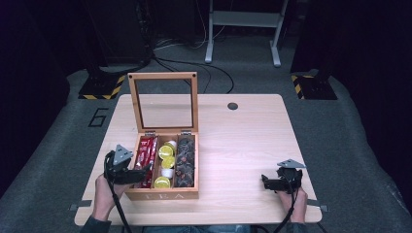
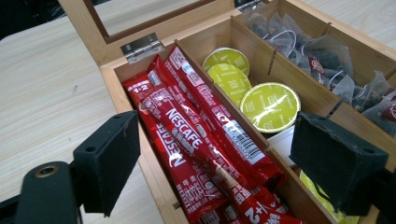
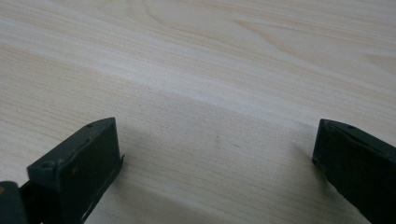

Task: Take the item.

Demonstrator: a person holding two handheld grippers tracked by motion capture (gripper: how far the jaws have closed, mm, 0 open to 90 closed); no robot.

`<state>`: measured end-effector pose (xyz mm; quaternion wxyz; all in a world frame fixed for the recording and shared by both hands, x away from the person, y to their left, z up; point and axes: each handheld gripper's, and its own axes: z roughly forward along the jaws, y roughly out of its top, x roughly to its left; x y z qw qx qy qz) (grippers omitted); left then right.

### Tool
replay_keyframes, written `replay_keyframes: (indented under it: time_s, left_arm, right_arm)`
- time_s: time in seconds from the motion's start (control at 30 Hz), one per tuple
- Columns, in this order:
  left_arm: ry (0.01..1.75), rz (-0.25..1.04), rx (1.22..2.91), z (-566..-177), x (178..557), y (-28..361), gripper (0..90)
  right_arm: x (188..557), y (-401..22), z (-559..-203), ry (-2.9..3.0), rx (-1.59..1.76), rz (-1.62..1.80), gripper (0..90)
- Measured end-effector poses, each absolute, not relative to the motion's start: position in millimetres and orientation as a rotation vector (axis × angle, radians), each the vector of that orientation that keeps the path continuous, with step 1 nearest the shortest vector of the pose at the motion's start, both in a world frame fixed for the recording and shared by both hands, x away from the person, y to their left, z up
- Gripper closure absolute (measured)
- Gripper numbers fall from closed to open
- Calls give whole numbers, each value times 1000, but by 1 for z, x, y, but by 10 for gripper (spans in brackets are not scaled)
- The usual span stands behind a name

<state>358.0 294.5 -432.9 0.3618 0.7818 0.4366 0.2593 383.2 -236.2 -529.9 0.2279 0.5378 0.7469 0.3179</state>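
Observation:
A wooden tea box (image 1: 163,194) stands near the table's front left, its glass lid (image 1: 163,102) raised upright. Its left compartment holds red coffee sticks (image 2: 196,140) (image 1: 146,155), the middle one green-topped capsules (image 2: 269,106) (image 1: 166,160), the right one dark tea bags (image 2: 322,60) (image 1: 185,160). My left gripper (image 1: 141,174) (image 2: 219,168) hangs open over the box's left side, its jaws straddling the red sticks without touching them. My right gripper (image 1: 266,182) (image 3: 215,163) rests open low over bare table at the front right, nothing between its jaws.
The light wooden table (image 1: 243,141) has a round cable hole (image 1: 232,106) at its back. Beyond it stand a white frame's legs (image 1: 243,29) and striped floor bases (image 1: 102,87). Cables trail across the grey floor.

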Motion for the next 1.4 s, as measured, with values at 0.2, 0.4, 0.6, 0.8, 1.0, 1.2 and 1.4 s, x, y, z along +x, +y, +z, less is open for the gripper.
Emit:
replay_keyframes:
  time_s: [0.2,0.4,0.6,0.8,1.0,1.2,1.4]
  left_arm:
    - [1160,651,2030,-438,362,292,300]
    - [1201,650,2047,-440,365,291,410]
    - [1222,662,2079,-444,368,291,477]
    - [1226,643,2114,-450,371,289,548]
    - [1238,648,2122,-449,372,285,585]
    - [1253,632,2121,-451,373,285,637]
    - [1255,613,2124,-451,374,283,675]
  right_arm:
    - [383,-236,-530,2051,1478,878,0]
    - [383,-236,-530,2052,1480,878,0]
    - [383,-236,-530,2055,1480,876,0]
    - [383,-236,-530,2053,1478,879,0]
    - [383,-236,-530,2053,1478,877,0]
    - [383,-236,-530,2053,1477,878,0]
    - [383,-236,-530,2052,1477,878,0]
